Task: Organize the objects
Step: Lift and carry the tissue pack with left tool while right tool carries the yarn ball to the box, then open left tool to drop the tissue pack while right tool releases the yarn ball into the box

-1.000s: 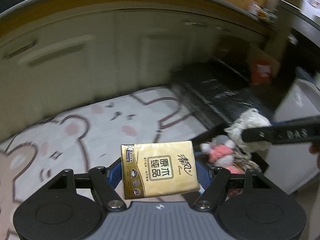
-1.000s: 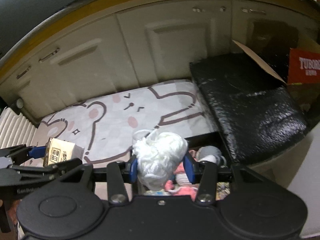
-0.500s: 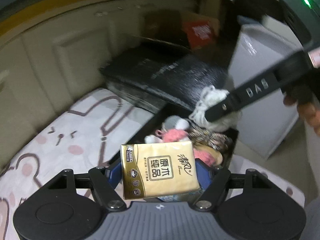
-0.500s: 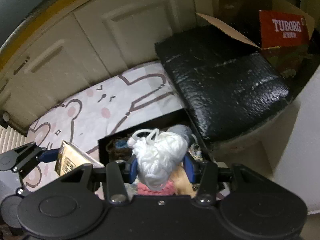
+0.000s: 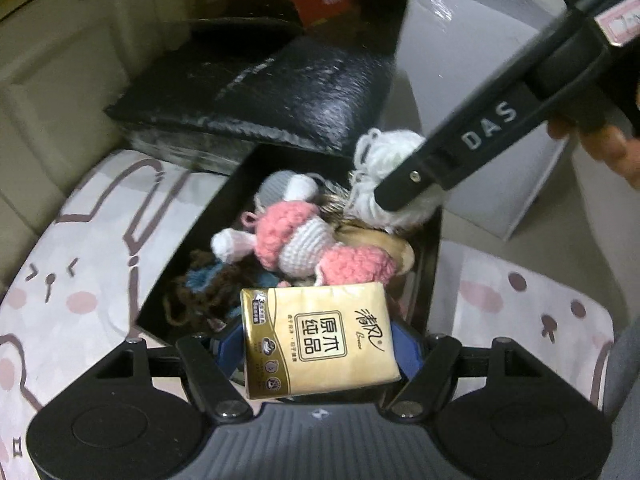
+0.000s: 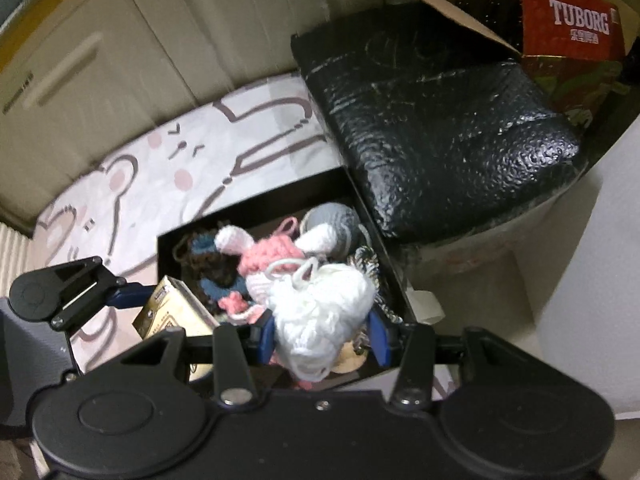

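Both grippers now over the black box — apparently clear of its rim.

Left gripper clamped, right gripper clamped, both angled downward

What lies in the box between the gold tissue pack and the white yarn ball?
A pink and white crocheted toy lies between the tissue pack and the yarn ball, seen in the left wrist view.
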Demonstrator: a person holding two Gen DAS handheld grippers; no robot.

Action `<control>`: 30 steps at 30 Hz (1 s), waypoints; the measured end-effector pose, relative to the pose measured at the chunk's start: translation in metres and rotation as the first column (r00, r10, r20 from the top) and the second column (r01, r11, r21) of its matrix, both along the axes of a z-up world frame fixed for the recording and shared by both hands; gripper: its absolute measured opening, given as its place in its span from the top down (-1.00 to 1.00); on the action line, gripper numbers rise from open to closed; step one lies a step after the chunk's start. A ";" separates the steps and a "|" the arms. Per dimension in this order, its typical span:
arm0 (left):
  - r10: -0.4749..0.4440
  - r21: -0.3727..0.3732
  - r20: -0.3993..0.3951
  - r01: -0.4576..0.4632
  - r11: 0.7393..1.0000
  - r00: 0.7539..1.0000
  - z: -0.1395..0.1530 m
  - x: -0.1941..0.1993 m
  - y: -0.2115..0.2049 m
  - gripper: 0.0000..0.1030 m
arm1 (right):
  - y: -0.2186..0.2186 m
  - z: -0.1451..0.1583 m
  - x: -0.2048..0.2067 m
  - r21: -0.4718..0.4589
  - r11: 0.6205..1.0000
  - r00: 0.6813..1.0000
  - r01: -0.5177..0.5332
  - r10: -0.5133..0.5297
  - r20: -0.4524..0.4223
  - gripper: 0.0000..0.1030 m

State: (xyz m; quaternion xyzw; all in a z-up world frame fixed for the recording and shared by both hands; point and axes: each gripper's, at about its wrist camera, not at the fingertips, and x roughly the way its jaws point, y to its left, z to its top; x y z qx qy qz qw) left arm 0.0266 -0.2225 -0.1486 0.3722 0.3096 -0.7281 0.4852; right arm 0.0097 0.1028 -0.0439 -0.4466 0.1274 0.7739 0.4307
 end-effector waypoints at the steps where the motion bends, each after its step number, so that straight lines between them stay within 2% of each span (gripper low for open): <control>1: -0.012 0.003 -0.002 0.012 1.000 1.000 0.000 -0.001 0.000 -0.44 | 0.000 -0.002 -0.001 0.011 1.000 1.000 -0.002 0.002 0.023 0.08; 4: -0.035 0.013 -0.021 0.035 0.999 0.999 -0.001 0.001 -0.001 -0.47 | -0.002 -0.010 -0.006 0.071 0.997 0.993 -0.029 0.021 0.119 0.07; 8: -0.043 0.019 -0.003 0.043 0.999 0.999 -0.001 0.000 0.000 -0.58 | 0.000 -0.017 -0.012 0.079 0.995 0.986 -0.059 0.046 0.161 0.07; 9: -0.048 0.020 -0.004 0.048 0.999 0.999 0.000 0.001 0.001 -0.67 | -0.001 -0.018 -0.014 0.089 0.994 0.983 -0.070 0.054 0.173 0.07; 12: -0.049 0.017 -0.039 0.049 0.999 0.998 0.004 0.008 0.005 -0.73 | -0.003 -0.021 -0.022 0.102 0.990 0.977 -0.095 0.073 0.198 0.07; 20: 0.040 -0.017 -0.087 -0.042 0.999 0.995 0.016 0.029 0.007 -0.73 | -0.004 -0.030 -0.025 0.094 0.989 0.964 -0.115 0.089 0.249 0.07; 23: 0.081 -0.012 -0.060 -0.082 0.997 0.995 0.016 0.032 0.004 -0.73 | -0.008 -0.033 -0.026 0.068 0.989 0.961 -0.133 0.112 0.255 0.05; 26: 0.098 0.006 -0.017 -0.098 0.995 0.995 0.011 0.030 0.000 -0.73 | -0.012 -0.036 -0.027 0.035 0.989 0.957 -0.145 0.132 0.258 -0.08; 28: 0.104 0.016 0.026 -0.104 0.994 0.994 0.007 0.026 -0.002 -0.73 | -0.014 -0.033 -0.026 0.040 0.988 0.959 -0.146 0.132 0.252 -0.39; 30: 0.105 0.029 0.073 -0.108 0.994 0.992 0.002 0.023 -0.004 -0.73 | -0.016 -0.025 -0.024 0.058 0.989 0.969 -0.133 0.118 0.218 -0.40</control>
